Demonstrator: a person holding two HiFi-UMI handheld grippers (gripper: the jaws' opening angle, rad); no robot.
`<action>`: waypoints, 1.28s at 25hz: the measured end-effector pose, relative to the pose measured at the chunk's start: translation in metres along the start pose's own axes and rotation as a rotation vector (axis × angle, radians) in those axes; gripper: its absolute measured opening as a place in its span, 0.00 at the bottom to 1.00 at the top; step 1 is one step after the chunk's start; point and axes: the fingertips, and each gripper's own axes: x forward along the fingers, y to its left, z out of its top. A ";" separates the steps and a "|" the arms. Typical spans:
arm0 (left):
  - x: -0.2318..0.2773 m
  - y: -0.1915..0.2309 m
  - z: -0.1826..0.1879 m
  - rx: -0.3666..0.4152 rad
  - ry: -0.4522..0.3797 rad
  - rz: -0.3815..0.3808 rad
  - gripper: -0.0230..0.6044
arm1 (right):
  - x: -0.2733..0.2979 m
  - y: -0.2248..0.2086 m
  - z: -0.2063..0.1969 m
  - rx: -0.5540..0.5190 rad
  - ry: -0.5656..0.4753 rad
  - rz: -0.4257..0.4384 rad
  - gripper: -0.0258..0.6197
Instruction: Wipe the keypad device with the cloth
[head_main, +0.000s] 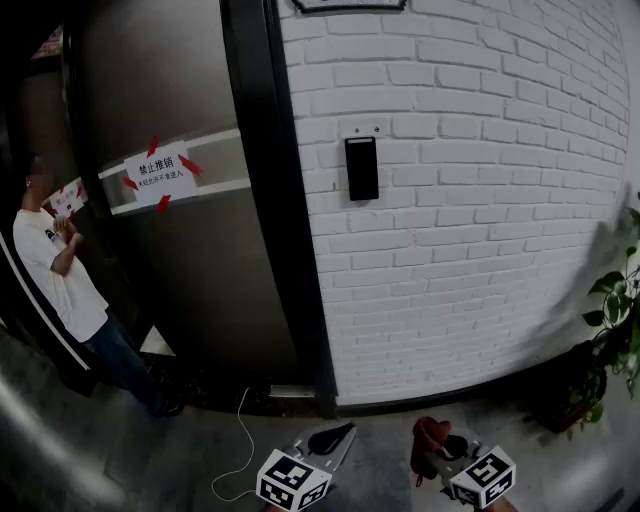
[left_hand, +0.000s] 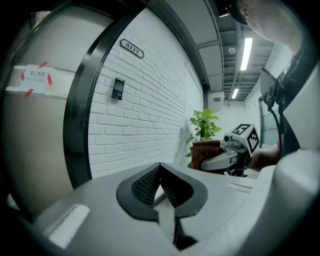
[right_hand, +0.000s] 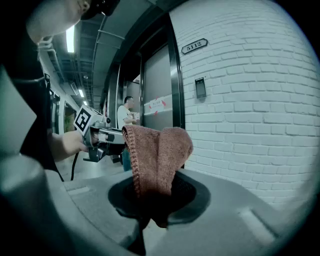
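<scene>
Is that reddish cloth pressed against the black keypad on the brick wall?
No: the cloth sits clamped in the right gripper, low in the head view, well apart from the keypad device on the wall.

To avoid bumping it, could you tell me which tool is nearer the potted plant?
Right. The right tool, holding the cloth, sits left of the potted plant in the head view; the left tool is farther left, below the door frame.
</scene>
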 end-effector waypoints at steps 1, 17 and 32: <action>0.001 0.000 0.001 0.001 -0.001 0.000 0.06 | 0.000 -0.001 0.000 0.000 -0.003 0.001 0.13; 0.026 -0.020 0.011 -0.008 -0.009 0.048 0.06 | -0.019 -0.037 -0.012 0.004 -0.020 0.022 0.13; 0.063 -0.058 0.001 -0.075 -0.003 0.169 0.06 | -0.046 -0.079 -0.032 -0.017 0.005 0.157 0.13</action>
